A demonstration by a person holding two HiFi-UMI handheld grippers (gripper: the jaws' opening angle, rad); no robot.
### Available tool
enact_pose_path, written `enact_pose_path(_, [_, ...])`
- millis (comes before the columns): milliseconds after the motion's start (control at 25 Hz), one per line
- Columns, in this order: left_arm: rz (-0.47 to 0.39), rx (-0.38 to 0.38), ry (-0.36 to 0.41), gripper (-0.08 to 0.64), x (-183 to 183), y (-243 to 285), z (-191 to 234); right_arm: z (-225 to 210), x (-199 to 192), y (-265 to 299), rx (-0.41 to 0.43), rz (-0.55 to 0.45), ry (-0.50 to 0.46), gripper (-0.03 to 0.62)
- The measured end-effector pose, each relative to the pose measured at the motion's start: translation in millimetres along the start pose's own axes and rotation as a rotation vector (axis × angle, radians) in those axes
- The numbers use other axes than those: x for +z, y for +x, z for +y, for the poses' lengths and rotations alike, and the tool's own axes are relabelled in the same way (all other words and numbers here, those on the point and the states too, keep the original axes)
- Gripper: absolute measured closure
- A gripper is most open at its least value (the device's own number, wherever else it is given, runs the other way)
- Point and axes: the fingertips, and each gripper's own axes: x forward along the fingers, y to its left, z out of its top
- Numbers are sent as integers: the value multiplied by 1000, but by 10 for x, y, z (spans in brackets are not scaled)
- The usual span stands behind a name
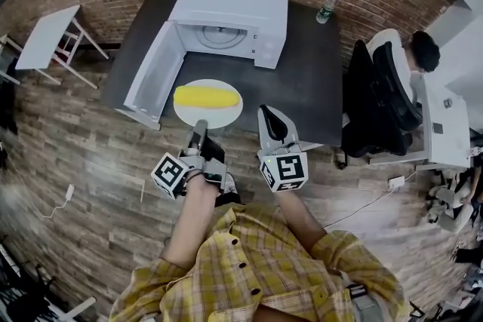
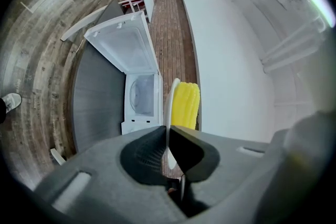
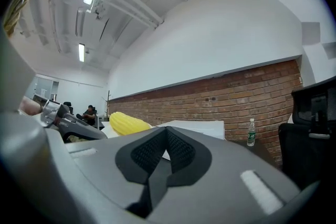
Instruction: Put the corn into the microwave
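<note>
— From the head view first: where's the corn (image 1: 206, 96)?
— Lies lengthwise across a white plate (image 1: 207, 118), just in front of the microwave (image 1: 234, 7). Not inside it.
— And the microwave itself?
— Stands on the dark counter (image 1: 309, 87) with its door (image 1: 155, 72) swung wide to the left.
— What of the left gripper (image 1: 200, 126)?
— Meets the near rim of the plate. Can't tell from here whether resting on the counter or lifted. The right gripper (image 1: 270, 115) hangs just beside the plate, to its right, apart from it.
— Anything else up there?
— A bottle (image 1: 326, 7) at the back right of the counter, and an office chair (image 1: 377, 98) off to the right with a person beside it.
— Over to the left gripper view, then.
— Shows the jaws clamped tight on the plate (image 2: 170, 107), seen edge-on between them. Beyond, the corn (image 2: 186, 105) against the plate, then the open microwave (image 2: 142, 97) with its door (image 2: 126, 47) thrown back.
— And the right gripper view?
— Jaws pressed together, nothing between them. Past them, the corn (image 3: 128, 123) to the left, the white top of the microwave (image 3: 199, 126), the bottle (image 3: 251, 132), and a brick wall (image 3: 236, 97) behind.
</note>
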Motion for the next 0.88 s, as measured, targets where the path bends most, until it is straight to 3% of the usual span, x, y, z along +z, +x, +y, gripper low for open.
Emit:
enact_pose_path(360, [66, -4, 10, 543, 501, 571, -33, 54, 134, 653, -59, -24, -33, 589])
enact_pose_path(880, [116, 40, -13, 543, 639, 1060, 148, -171, 24, 1077, -105, 10, -29, 594])
